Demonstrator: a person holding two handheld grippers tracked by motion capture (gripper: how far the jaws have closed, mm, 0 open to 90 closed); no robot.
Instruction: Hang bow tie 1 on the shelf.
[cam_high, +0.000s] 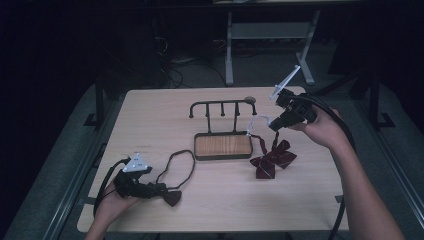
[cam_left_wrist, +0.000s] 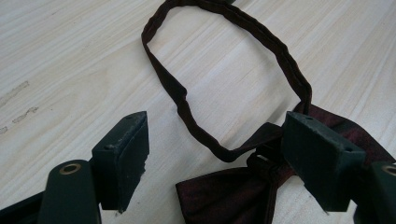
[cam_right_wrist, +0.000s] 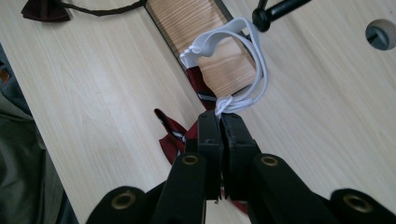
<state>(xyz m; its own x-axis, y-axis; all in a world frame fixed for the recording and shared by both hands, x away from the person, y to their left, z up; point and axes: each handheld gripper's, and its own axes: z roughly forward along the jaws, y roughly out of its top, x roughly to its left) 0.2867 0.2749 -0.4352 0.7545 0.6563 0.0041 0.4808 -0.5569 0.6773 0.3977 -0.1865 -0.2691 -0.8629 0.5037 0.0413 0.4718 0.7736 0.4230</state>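
Observation:
A dark maroon bow tie with a dark strap loop lies at the table's front left. My left gripper rests over it, jaws open on either side of the knot and not pressing it; its gripper view shows the loop flat on the wood. My right gripper is shut on the white strap of a red striped bow tie, which hangs down to the table. The strap stretches toward the right end of a black hook rack.
The rack stands on a wooden base tray in the middle of the table. A round hole sits in the tabletop behind it. A metal frame stands on the floor beyond the far edge.

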